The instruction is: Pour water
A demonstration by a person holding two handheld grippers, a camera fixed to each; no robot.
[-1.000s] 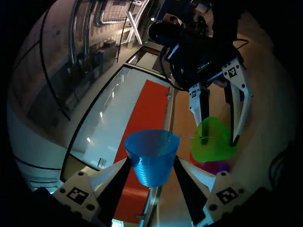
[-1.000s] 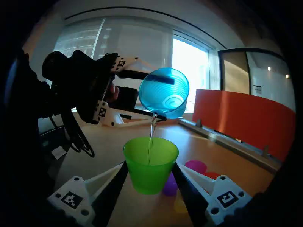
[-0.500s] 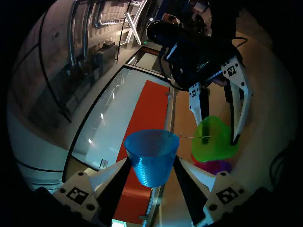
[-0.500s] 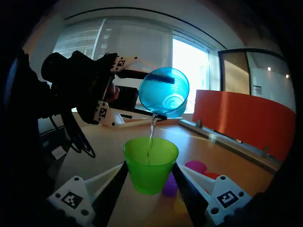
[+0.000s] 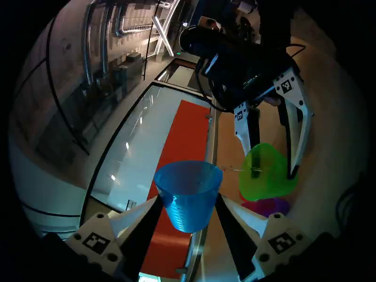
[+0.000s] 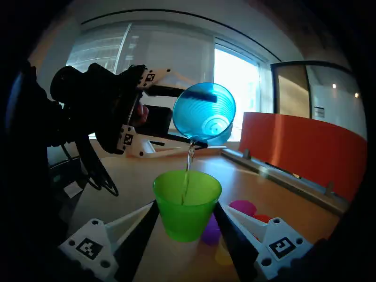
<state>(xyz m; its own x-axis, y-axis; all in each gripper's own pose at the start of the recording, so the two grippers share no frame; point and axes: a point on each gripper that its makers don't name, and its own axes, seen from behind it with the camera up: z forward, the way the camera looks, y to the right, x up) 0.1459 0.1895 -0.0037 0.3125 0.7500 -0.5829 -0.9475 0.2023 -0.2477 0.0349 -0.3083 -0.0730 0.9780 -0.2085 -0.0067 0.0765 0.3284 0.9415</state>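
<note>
My left gripper (image 5: 189, 207) is shut on a clear blue cup (image 5: 189, 193), which is tipped over on its side. In the right gripper view that blue cup (image 6: 204, 113) hangs above with its mouth facing the camera, and a thin stream of water (image 6: 187, 167) falls from its rim. The stream lands in a green cup (image 6: 187, 204) held upright, with my right gripper (image 6: 187, 214) shut on it. In the left gripper view the green cup (image 5: 264, 172) sits between the right gripper's white fingers (image 5: 245, 134), just right of the blue cup.
A wooden table (image 6: 141, 181) lies below the cups. Purple (image 6: 243, 207), red and yellow cups or lids lie on it behind the green cup. An orange divider panel (image 6: 305, 150) runs along the table's far edge. A hand and black cables (image 6: 96, 174) are at the left.
The blue cup has tipped slightly further and the water keeps running into the green cup. Both grippers stay almost where they were.
</note>
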